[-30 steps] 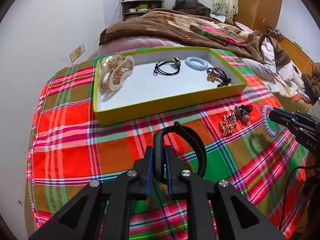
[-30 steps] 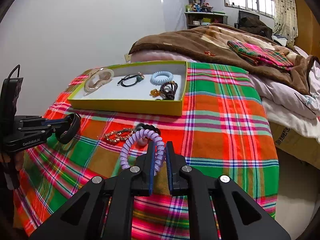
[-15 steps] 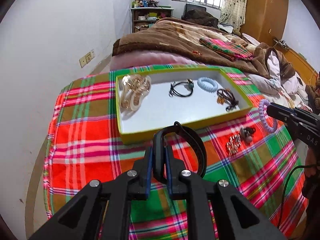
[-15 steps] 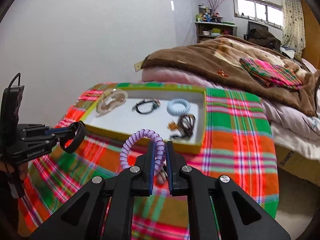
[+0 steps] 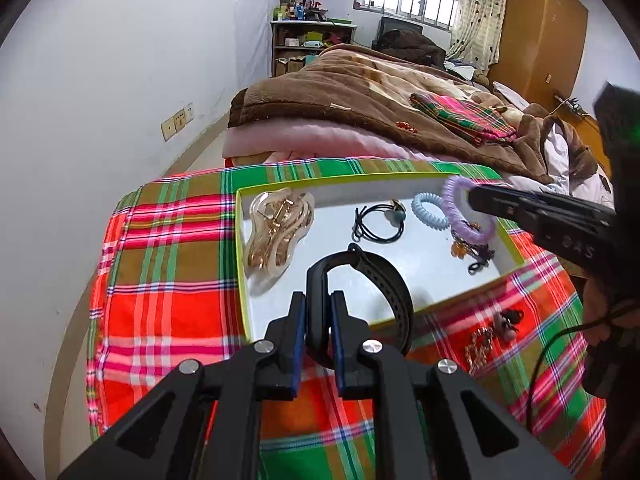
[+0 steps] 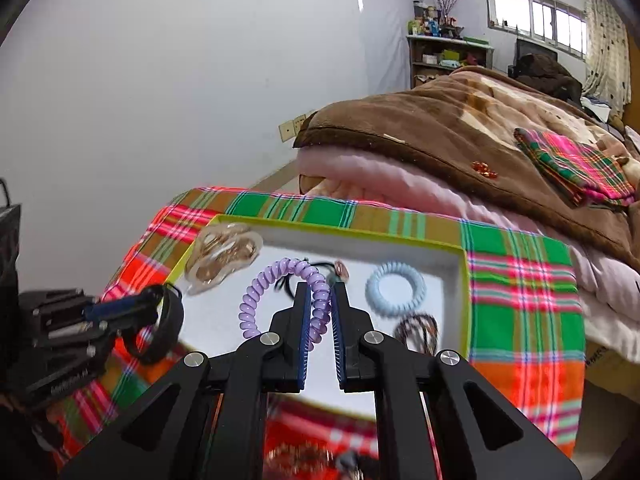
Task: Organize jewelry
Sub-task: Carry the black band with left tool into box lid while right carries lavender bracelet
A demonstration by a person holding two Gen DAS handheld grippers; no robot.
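Both grippers hang over the green-rimmed tray (image 5: 472,300) on the plaid cloth (image 5: 168,248), presumably so each piece can be let go straight onto its white floor. The left gripper (image 5: 318,320) is clamped on a black perforated band (image 5: 390,284) above the tray's near edge. The right gripper (image 6: 320,312) pinches a lilac coil hair tie (image 6: 260,292), a springy loop, over the tray's right part, near the pale blue coil (image 6: 396,288). 2 trinkets (image 5: 492,334) lie on the cloth just outside.

In the box (image 5: 244,240), the hair clip (image 5: 276,230) lies left, hair tie (image 5: 378,224) centre, coil tie (image 5: 430,210) right.
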